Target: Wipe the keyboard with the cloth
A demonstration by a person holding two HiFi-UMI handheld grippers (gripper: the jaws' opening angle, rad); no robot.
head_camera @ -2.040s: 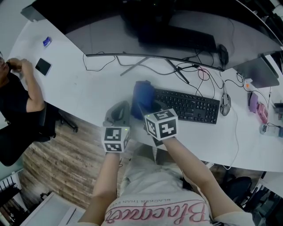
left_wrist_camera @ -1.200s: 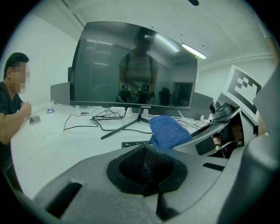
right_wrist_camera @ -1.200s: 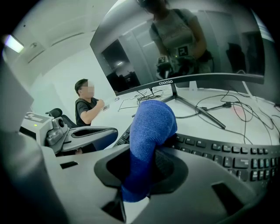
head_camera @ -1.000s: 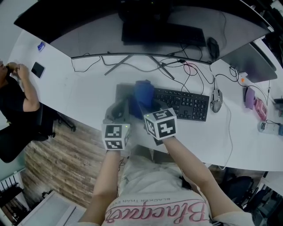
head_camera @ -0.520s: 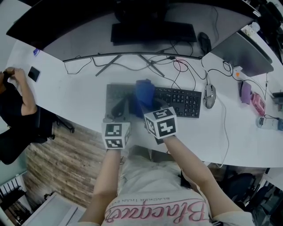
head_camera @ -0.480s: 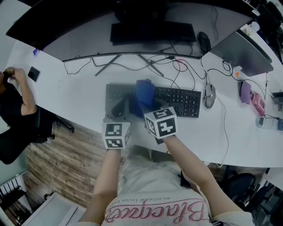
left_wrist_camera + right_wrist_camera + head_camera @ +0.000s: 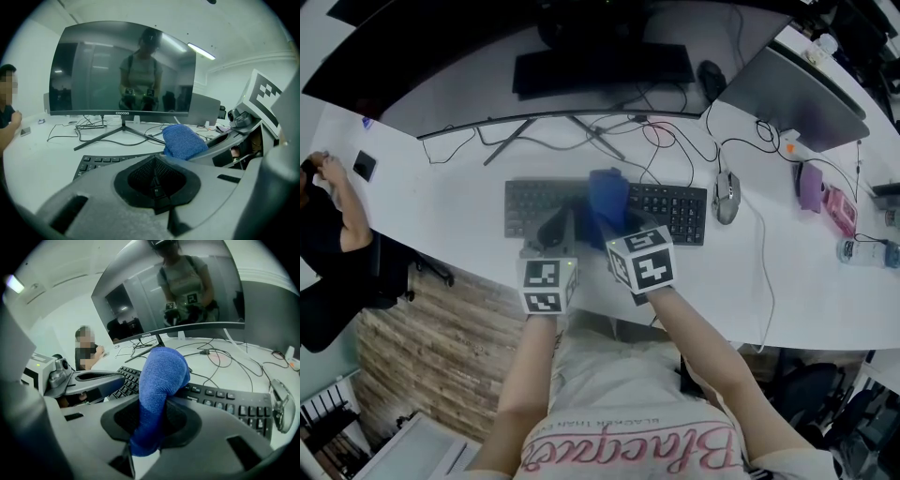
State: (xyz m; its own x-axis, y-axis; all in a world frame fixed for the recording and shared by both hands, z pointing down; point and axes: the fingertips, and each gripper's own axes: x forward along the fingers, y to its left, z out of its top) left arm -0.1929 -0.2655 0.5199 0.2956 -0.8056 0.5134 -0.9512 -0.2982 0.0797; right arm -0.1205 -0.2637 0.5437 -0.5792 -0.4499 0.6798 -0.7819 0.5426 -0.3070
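Some of keyboard (image 7: 675, 211) hidden under cloth (image 7: 606, 195) pinched by R gripper (image 7: 148, 426).

Lighting is even, from overhead, rather dim with a cool cast. Head view: white desk (image 7: 441, 202) is brightest, shadows are soft, and the edges bend strongly. Both gripper views show a fisheye circle with black corners. Left gripper view: ceiling light strip (image 7: 201, 51) glares at upper right, and the monitor (image 7: 124, 65) mirrors the room. Right gripper view: cloth (image 7: 161, 376) is sharp, the lower foreground soft.

I read "coocaa" on the monitor (image 7: 123, 113) lower bezel; the pink upside-down script on the shirt (image 7: 628, 450) stayed illegible to me.
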